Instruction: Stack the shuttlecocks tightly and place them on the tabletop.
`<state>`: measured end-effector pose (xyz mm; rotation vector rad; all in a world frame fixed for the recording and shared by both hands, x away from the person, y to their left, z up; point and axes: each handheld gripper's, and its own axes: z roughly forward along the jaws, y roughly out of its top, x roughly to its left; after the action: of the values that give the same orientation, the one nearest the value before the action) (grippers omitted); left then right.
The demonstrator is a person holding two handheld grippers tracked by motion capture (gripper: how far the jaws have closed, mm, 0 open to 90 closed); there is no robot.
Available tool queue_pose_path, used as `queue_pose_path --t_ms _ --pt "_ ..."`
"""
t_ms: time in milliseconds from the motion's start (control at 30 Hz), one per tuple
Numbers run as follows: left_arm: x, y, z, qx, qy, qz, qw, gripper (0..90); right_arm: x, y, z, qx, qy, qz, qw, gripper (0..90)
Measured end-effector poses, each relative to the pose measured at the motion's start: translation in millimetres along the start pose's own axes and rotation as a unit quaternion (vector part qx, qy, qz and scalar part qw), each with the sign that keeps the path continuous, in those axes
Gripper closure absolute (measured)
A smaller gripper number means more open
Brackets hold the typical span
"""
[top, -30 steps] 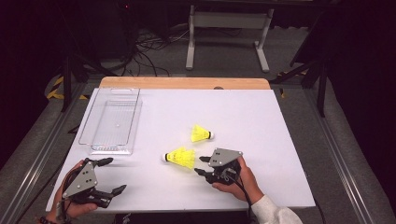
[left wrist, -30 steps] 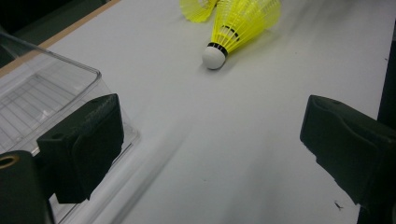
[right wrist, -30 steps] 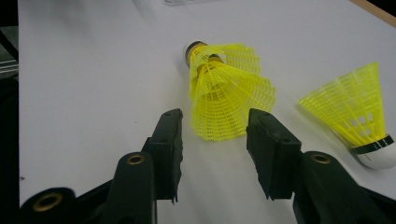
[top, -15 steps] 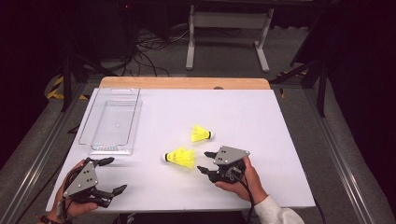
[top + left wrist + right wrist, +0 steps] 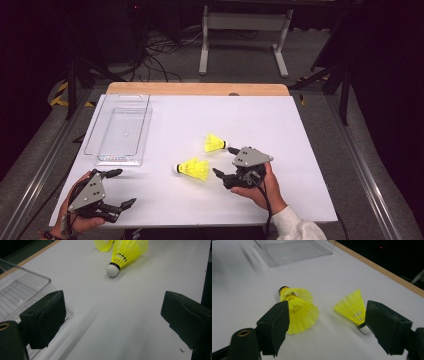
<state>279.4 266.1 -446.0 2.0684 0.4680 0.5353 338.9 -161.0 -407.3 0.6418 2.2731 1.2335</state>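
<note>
On the white table top point(image 5: 280, 130), two yellow shuttlecocks lying on their sides right of centre: the nearer shuttlecock point(image 5: 192, 168) with its white cork pointing left, the farther shuttlecock point(image 5: 215, 143) with its cork pointing right, toward the grey plate of the right gripper point(image 5: 224, 162). Held low at the near right by a hand in a white sleeve point(image 5: 295, 226), that gripper with jaws spread wide, having just been opening; in the right gripper view, both shuttlecocks lying ahead between the black pads point(image 5: 275, 328), neither pressed, the nearer one just beside the left pad, the farther one's cork close to the right pad. At the near left corner, the left gripper point(image 5: 119, 187) resting in the other hand, jaws likewise wide apart with nothing between them. At the far left, a clear plastic tray point(image 5: 107, 157) lying lengthwise, nothing visible in it. Along the far edge of the table, a bare wooden strip point(image 5: 197, 88). Beyond it, dark floor with loose cables point(image 5: 160, 47) and the pale legs of a stand point(image 5: 242, 42). Left of the table, yellow-and-black tape point(image 5: 62, 95) on the floor; along both sides, grey metal rails point(image 5: 365, 175).
</note>
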Motion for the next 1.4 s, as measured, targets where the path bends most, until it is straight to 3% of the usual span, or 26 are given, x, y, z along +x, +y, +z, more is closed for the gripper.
queue_pose_path --t_ms 200,367,433,600,900,1067,1133,1167,1300,1400 --pt "0.3 -0.5 0.3 0.002 -0.001 0.002 1.0 7.1 -12.5 12.1 4.9 -0.003 -0.021 0.035 0.9992 19.3" --pt "0.9 -0.6 0.7 0.001 -0.001 0.0 1.0 7.1 -21.6 22.3 10.1 0.0 -0.043 0.042 0.9982 18.9" --pt "1.0 -0.2 2.1 0.005 -0.002 0.001 1.0 7.1 -26.6 29.6 18.8 0.009 -0.058 0.044 0.9973 19.2" --pt "0.8 -1.1 3.4 0.005 -0.007 -0.001 1.0 7.1 -29.9 41.3 44.8 0.028 -0.072 0.047 0.9959 19.5" --pt "1.4 -1.9 1.8 0.004 -0.01 -0.001 0.9999 7.2 -28.1 43.7 84.5 0.075 -0.078 0.038 0.9935 18.2" --pt "1.2 -1.9 2.4 0.004 -0.012 -0.001 0.9999 7.2 -32.9 39.6 97.8 0.09 -0.101 0.046 0.9898 16.6" --pt "1.3 -1.8 2.2 0.004 -0.011 -0.001 0.9999 7.3 -35.1 38.0 99.1 0.094 -0.101 0.05 0.9892 18.9" --pt "1.3 -1.8 2.1 0.004 -0.011 -0.001 0.9999 7.4 -37.0 36.7 100.4 0.099 -0.094 0.051 0.9893 24.2" --pt "1.1 -2.1 3.0 0.004 -0.013 -0.001 0.9999 7.4 -39.9 31.1 106.4 0.128 -0.094 0.059 0.9856 32.8" --pt "1.4 -2.0 2.7 0.004 -0.013 -0.002 0.9999 7.4 -39.9 30.1 106.3 0.129 -0.097 0.062 0.985 36.0"
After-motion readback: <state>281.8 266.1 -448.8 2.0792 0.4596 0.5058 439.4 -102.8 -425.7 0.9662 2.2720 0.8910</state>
